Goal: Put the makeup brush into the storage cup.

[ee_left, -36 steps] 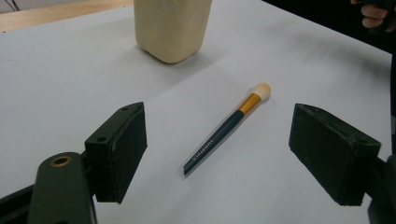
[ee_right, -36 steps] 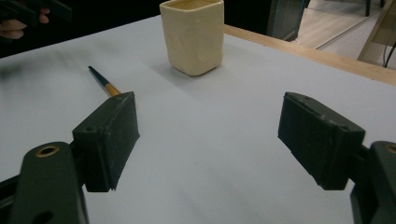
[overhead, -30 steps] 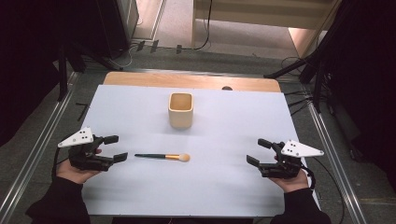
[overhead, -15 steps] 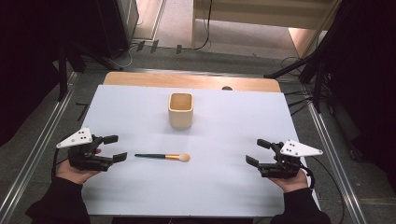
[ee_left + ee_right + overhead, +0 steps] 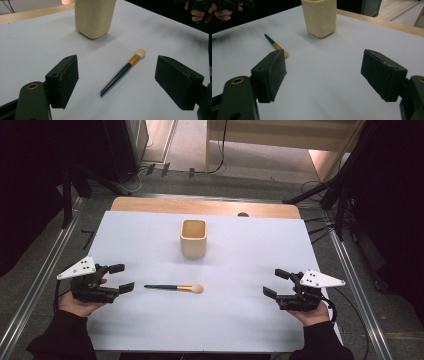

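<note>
- Counter, white top (image 5: 150,235): beneath the left tool (image 5: 121,277) and the right tool (image 5: 272,282).
- Wooden edge strip (image 5: 150,204): along the counter's far side, well ahead of both tools.
- Metal floor rails (image 5: 40,285): outboard of each tool.
- Black cable (image 5: 222,150): on the floor, far ahead.

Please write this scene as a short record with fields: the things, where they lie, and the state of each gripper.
surface: white table
brush: brush lies flat near the front, handle end toward the left gripper, bristle tip toward the right
cup: cream cup stands upright behind the brush, apart from it
left gripper: left gripper is open, close to the handle end, touching nothing
right gripper: right gripper is open, farther from the brush, touching nothing
brush in left gripper view: brush lies between the two jaws, farther out on the table
</note>
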### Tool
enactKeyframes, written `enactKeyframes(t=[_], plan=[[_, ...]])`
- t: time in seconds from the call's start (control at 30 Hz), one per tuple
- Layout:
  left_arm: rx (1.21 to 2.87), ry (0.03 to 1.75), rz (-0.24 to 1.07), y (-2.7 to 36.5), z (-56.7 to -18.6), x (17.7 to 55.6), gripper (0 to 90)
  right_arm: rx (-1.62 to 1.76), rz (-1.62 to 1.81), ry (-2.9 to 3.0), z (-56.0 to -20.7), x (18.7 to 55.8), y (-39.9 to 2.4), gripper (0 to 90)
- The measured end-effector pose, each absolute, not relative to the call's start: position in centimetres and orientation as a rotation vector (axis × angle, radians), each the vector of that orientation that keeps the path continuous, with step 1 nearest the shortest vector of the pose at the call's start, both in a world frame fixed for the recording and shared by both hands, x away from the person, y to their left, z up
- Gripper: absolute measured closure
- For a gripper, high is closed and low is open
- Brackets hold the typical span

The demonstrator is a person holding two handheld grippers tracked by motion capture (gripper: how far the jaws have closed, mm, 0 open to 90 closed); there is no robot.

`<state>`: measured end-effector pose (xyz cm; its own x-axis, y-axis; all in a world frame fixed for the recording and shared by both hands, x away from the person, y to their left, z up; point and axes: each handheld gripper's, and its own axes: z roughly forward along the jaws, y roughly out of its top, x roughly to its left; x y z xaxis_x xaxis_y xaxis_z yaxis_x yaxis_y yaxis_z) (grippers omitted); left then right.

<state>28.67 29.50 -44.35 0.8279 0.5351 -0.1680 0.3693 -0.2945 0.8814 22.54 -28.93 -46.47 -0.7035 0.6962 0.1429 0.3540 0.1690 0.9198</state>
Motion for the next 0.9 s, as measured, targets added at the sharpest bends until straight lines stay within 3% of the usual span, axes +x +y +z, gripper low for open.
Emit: enactKeyframes(t=[0.9], plan=[[1.937, 0.637, 0.115, 26.4, -43.9, 31.0, 20.7, 0.983, 1.576, 2.134, -46.4, 22.6, -28.8, 21.1]])
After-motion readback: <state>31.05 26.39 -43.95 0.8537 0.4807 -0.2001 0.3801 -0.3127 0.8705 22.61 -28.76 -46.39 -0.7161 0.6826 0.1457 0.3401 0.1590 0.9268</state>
